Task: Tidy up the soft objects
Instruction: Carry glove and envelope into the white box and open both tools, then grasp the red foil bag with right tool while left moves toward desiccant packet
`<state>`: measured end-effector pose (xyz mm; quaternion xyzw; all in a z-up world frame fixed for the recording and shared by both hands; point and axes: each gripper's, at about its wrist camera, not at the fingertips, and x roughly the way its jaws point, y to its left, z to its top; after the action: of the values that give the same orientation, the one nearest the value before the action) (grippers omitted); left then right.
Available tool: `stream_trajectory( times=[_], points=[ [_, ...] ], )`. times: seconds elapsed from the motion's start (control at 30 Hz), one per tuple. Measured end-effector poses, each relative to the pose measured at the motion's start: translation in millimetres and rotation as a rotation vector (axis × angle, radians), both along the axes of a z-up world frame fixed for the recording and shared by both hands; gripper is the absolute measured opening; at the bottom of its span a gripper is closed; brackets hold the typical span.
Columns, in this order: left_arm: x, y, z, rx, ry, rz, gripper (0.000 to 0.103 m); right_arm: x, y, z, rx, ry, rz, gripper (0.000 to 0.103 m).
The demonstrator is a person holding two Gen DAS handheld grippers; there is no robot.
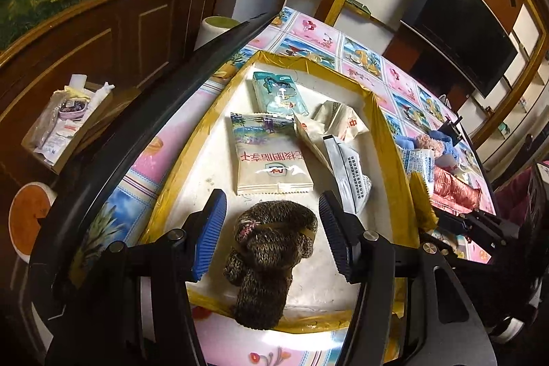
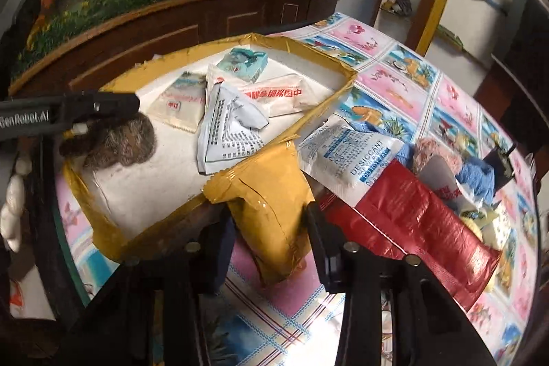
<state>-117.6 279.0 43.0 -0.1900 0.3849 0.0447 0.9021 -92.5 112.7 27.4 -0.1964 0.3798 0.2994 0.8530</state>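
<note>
A white tray with a yellow taped rim [image 1: 394, 139] [image 2: 103, 225] holds several soft packets and a brown knitted bundle [image 1: 271, 249] [image 2: 123, 143]. My left gripper [image 1: 272, 235] is open, its blue pads on either side of the bundle, which lies in the tray near the front rim. My right gripper [image 2: 271, 228] is shut on a yellow-brown soft packet [image 2: 271, 208], held just outside the tray's right rim. The left gripper also shows in the right wrist view [image 2: 68, 115] over the bundle.
A pile of soft items lies on the patterned tablecloth right of the tray: a white desiccant bag [image 2: 350, 156], a red pouch [image 2: 411, 222], a blue knit and a plush toy [image 2: 435, 156]. A cardboard box of clutter [image 1: 65, 129] stands beyond the table's left edge.
</note>
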Motion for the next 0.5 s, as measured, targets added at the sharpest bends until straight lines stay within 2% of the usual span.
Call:
stream_trajectory(
  times=[0.1, 0.3, 0.43, 0.5],
  points=[
    [-2.6, -1.9, -0.6, -0.021, -0.001, -0.003, 0.057, 7.3, -14.6, 8.6, 0.078, 0.069, -0.033, 0.031],
    [-7.7, -2.2, -0.3, -0.034, -0.009, 0.001, 0.057, 22.8, -42.3, 31.8, 0.258, 0.166, -0.114, 0.029],
    [-11.2, 4.6, -0.4, -0.056, -0.016, 0.030, 0.057, 21.5, -33.4, 51.4, 0.344, 0.196, -0.071, 0.029],
    [-13.4, 8.8, -0.6, -0.073, -0.021, 0.044, 0.057, 18.4, -21.6, 55.3, 0.356, 0.221, -0.026, 0.029]
  ],
)
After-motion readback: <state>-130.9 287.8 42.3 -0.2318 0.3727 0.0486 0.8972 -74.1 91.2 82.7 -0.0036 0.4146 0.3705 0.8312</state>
